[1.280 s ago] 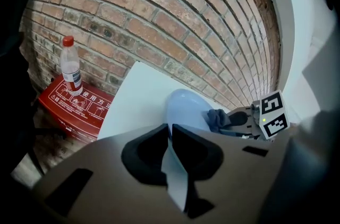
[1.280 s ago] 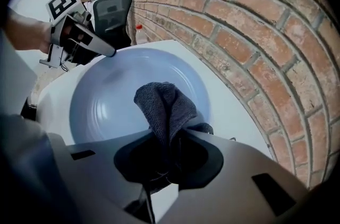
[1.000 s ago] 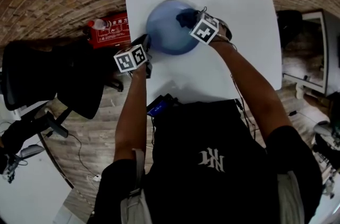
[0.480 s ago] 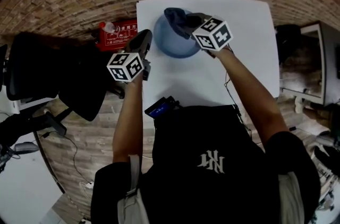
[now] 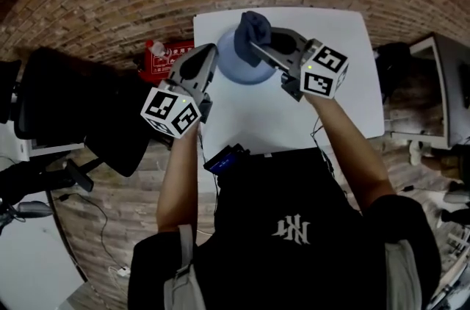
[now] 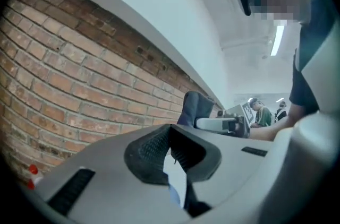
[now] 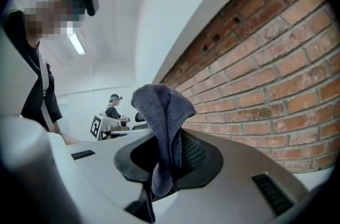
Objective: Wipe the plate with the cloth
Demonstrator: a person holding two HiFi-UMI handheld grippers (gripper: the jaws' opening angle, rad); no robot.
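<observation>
A blue plate (image 5: 236, 66) lies at the far left part of the white table (image 5: 345, 103). My right gripper (image 5: 255, 44) is raised above it, tilted up, and shut on a dark blue cloth (image 5: 255, 27) that sticks up past the jaws. In the right gripper view the cloth (image 7: 162, 122) hangs folded between the pads of the right gripper (image 7: 166, 164). My left gripper (image 5: 208, 53) is lifted beside the plate's left side, off it. The left gripper (image 6: 171, 135) has its pads together with nothing held. That view also catches the cloth (image 6: 196, 108).
A red box (image 5: 163, 51) lies on the brick floor left of the table. A black office chair (image 5: 73, 110) stands further left. A dark device with a blue screen (image 5: 223, 148) sits at the table's near edge. A desk with equipment (image 5: 433, 81) is on the right.
Both grippers have risen off the plate and tilted upward. The cloth has come up off the plate with the right gripper, and the left gripper has left the plate's rim.
</observation>
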